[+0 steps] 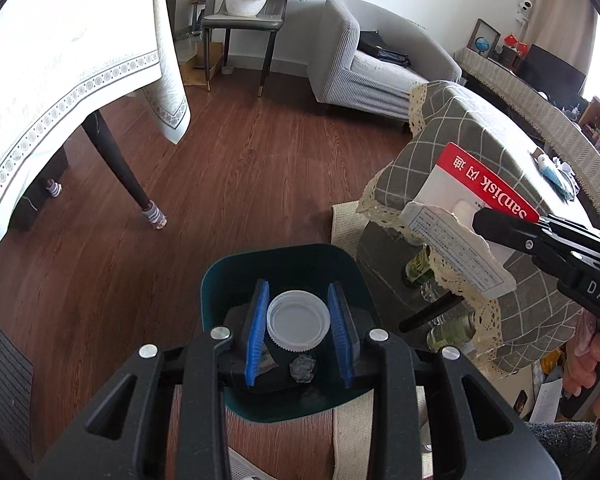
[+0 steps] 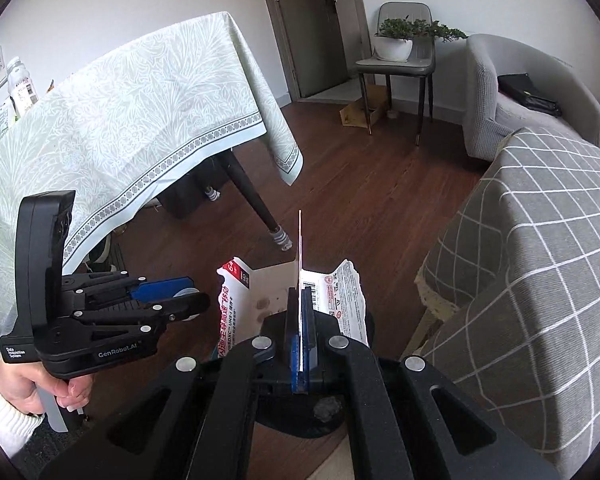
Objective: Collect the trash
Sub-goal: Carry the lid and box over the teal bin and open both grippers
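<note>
My left gripper (image 1: 299,295) is shut on a white plastic lid (image 1: 299,322), held flat between its blue pads. Right below it on the floor stands a dark teal bin (image 1: 220,272) with a crumpled grey wad (image 1: 302,368) inside. From the right, my right gripper (image 1: 478,220) reaches in, shut on a torn red and white SanDisk card package (image 1: 456,216). In the right wrist view the right gripper (image 2: 300,290) pinches that package (image 2: 236,300) edge-on over the bin (image 2: 288,424). The left gripper (image 2: 198,292) with the lid (image 2: 186,294) is at left, held by a hand.
A table with a pale green cloth (image 2: 120,120) and its dark leg (image 1: 120,168) stand at left. A low table under a grey checked cloth (image 2: 540,260) is close at right, with bottles (image 1: 420,268) beneath it. A grey sofa (image 1: 364,64) and a chair with a plant (image 1: 248,4) stand at the back.
</note>
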